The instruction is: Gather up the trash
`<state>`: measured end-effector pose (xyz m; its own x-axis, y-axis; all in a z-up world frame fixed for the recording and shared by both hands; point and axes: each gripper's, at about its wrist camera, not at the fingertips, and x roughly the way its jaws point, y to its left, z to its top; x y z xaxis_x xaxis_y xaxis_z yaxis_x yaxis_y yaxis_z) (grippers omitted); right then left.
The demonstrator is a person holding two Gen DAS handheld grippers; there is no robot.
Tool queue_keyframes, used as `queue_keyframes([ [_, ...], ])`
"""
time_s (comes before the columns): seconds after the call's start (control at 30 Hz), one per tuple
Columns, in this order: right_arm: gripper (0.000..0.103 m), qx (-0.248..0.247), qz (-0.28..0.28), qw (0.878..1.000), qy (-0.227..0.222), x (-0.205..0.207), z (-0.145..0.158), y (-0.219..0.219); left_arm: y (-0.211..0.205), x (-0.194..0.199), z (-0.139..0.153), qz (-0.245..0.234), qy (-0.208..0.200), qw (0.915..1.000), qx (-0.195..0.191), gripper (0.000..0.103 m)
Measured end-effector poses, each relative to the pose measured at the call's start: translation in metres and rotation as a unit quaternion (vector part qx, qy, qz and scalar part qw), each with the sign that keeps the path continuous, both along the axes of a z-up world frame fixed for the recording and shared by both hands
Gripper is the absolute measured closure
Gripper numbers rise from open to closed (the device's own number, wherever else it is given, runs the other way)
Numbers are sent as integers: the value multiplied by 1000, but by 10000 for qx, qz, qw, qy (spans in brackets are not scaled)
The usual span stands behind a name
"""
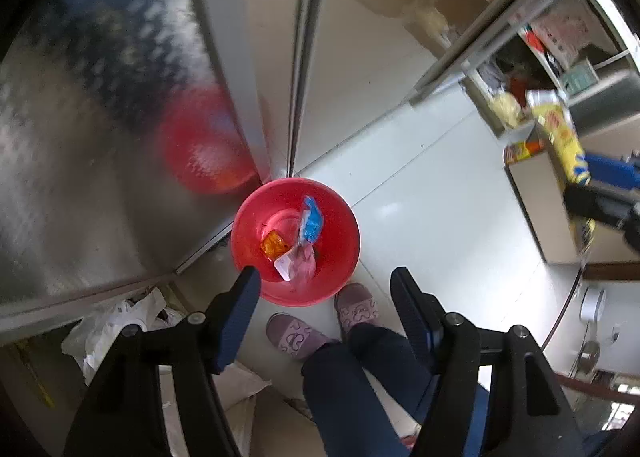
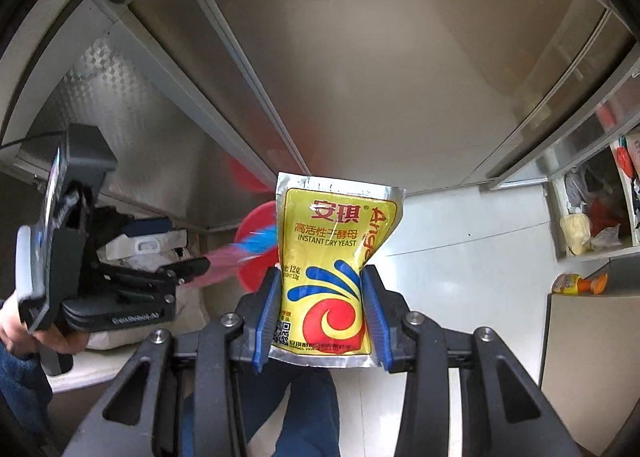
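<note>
Left wrist view: left gripper (image 1: 324,317) hangs over the red bin (image 1: 340,217) on the floor, fingers spread wide, nothing between them; wrappers (image 1: 310,223) lie inside, so its drop looks done.

Right wrist view: right gripper (image 2: 325,311) pinches a yellow yeast packet (image 2: 332,257) upright by its lower half, apparently queued for the same bin.

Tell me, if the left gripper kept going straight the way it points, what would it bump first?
Probably the red bin on the floor, just ahead of the open left gripper; depth is hard to judge.
</note>
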<state>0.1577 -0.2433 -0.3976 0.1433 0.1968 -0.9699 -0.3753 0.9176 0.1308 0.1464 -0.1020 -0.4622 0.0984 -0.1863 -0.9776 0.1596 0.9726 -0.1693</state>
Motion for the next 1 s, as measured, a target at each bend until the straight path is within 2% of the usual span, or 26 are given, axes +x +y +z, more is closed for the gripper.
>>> queue_keyframes([
  [0.27,65,102,220,9997,43,-8,-5,13,18,-21,19,354,-147,9992,63,36],
  [0.3,65,116,277,9995,50,-8,-5,17,23,-25,21,467,-129,9988,0,34],
  [0.37,65,151,396,9991,46,-7,-6,23,36,-29,21,698,-101,9973,-206,21],
  [0.43,65,185,554,9983,47,-8,-7,33,47,-36,24,900,-190,9954,-262,20],
  [0.57,65,238,862,9959,102,-11,-18,50,64,-46,28,1131,-359,9929,-85,16],
  [0.8,64,240,1447,9890,173,-15,-42,70,84,-57,26,1372,-372,9897,186,10],
  [0.83,64,238,1515,9880,177,-16,-45,72,86,-59,25,1377,-349,9897,173,2],
  [0.87,64,237,1557,9874,181,-16,-48,73,87,-60,25,1387,-365,9895,163,0],
  [1.0,63,255,1728,9844,227,-15,-57,78,90,-63,22,1448,-318,9889,141,0],
])
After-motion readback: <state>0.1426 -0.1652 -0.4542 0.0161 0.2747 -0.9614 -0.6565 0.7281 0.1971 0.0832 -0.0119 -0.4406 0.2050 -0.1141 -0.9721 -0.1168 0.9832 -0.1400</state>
